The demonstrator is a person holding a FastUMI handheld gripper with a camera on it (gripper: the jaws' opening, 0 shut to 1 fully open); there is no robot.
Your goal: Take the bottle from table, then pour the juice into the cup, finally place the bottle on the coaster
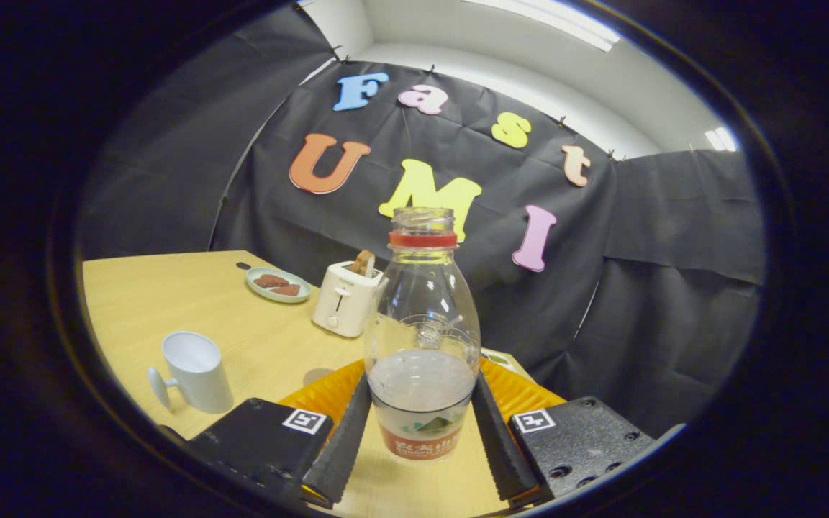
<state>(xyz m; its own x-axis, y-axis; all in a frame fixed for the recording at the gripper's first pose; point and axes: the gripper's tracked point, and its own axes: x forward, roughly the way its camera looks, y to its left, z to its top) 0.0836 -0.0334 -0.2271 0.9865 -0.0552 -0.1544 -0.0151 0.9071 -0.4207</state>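
Observation:
A clear plastic bottle (422, 338) with no cap and a red neck ring stands upright between my fingers, pale liquid filling its lower part above an orange label. My gripper (422, 403) is shut on the bottle, one finger pressing each side near the liquid level. I cannot tell whether its base touches the table. An orange ribbed coaster (324, 394) lies just behind the bottle and shows on both sides of it. A white cup (196, 371) with a side handle stands on the wooden table (191, 295), left of the fingers.
Beyond the bottle stands a white toaster (346, 298) with a slice of bread in it. Left of the toaster is a pale green plate (278, 285) holding reddish pieces. The table's far edge meets the black cloth wall.

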